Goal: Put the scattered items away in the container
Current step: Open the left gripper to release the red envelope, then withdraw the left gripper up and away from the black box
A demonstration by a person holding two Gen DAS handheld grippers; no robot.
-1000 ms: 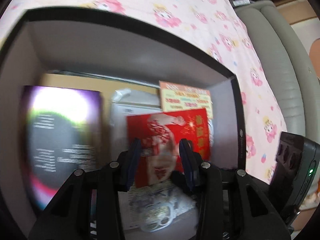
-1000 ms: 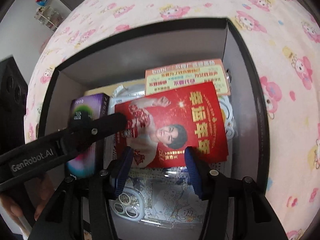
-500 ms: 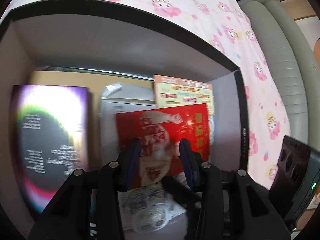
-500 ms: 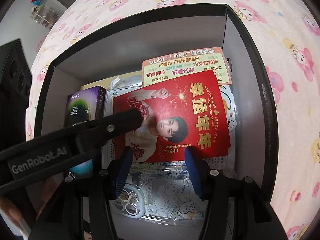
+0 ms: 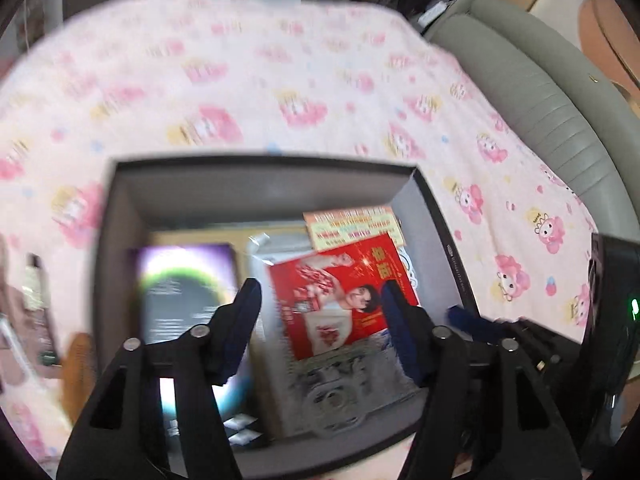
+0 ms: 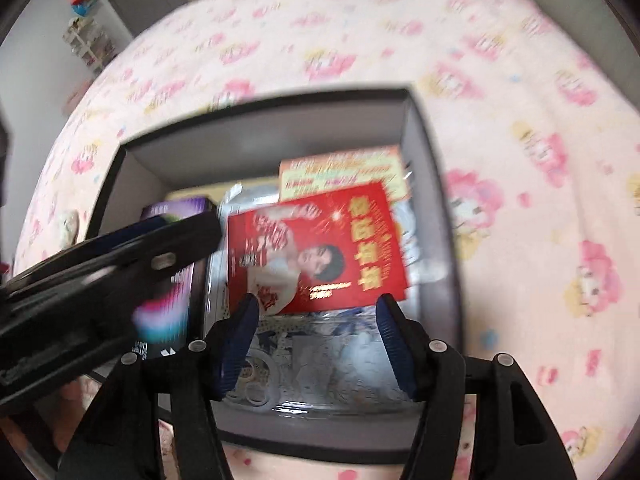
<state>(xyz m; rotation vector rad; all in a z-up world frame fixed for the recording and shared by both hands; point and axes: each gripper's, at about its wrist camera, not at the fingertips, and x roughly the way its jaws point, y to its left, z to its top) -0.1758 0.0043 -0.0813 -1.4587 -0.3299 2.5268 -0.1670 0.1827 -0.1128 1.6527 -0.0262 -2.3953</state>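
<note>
Both black two-finger grippers with blue pads — the left gripper (image 5: 320,320) and the right gripper (image 6: 316,336) — hover with jaws opening and nothing between them, above one dark rectangular cardboard box (image 6: 264,136) on a pink cartoon-print bedsheet (image 6: 520,80). Inside lie one red glossy printed card (image 6: 320,248) toward the box's right wall, one purple box (image 5: 180,280) at its left wall, one yellow-orange leaflet (image 6: 340,176) at the far edge — all over clear plastic packets (image 6: 320,360).

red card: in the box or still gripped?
In the box. The red card lies flat on the other items inside the black box; the right gripper is opening above it, nothing between its jaws.
</note>
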